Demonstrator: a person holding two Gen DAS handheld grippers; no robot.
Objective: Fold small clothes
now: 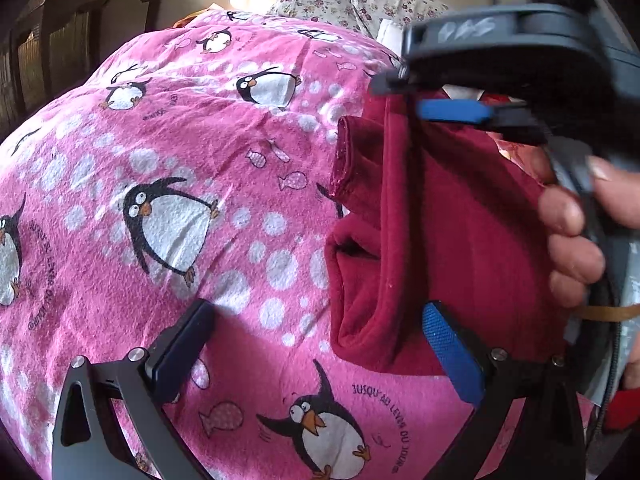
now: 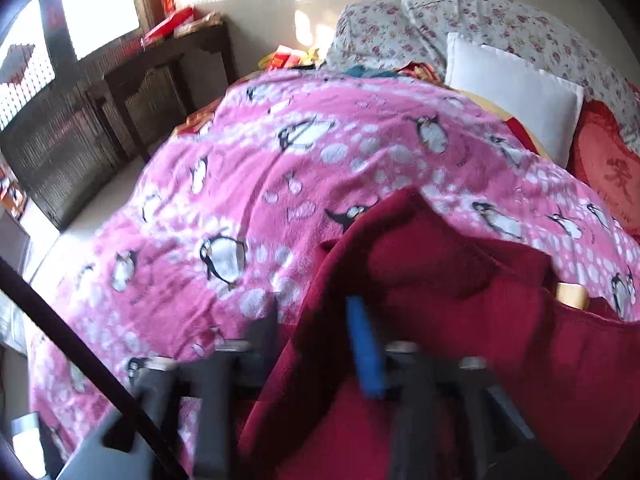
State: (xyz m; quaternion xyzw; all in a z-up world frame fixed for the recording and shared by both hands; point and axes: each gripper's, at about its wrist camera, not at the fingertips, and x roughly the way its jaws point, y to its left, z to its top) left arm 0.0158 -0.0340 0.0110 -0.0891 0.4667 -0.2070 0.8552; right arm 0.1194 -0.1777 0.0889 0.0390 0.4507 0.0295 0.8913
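Observation:
A dark red garment (image 1: pixel 460 240) lies partly folded on a pink penguin blanket (image 1: pixel 180 140), with a sleeve opening facing left. My left gripper (image 1: pixel 320 340) stands wide open at the garment's near left edge. Its blue pad (image 1: pixel 448 352) is over the red cloth and its dark pad (image 1: pixel 188 340) is over the blanket. In the left wrist view my right gripper (image 1: pixel 400 98) reaches in from the upper right, held by a hand (image 1: pixel 572 232). A raised fold of the garment (image 2: pixel 420 280) runs between its fingers. In the right wrist view the right gripper (image 2: pixel 312 304) shows a gap between its pads, so it is open.
Floral pillows (image 2: pixel 500 20), a white pillow (image 2: pixel 516 92) and a red cushion (image 2: pixel 608 168) lie at the far end of the bed. A dark wooden cabinet (image 2: pixel 80 128) stands to the left under a window (image 2: pixel 100 8). The pink blanket (image 2: pixel 280 160) stretches left of the garment.

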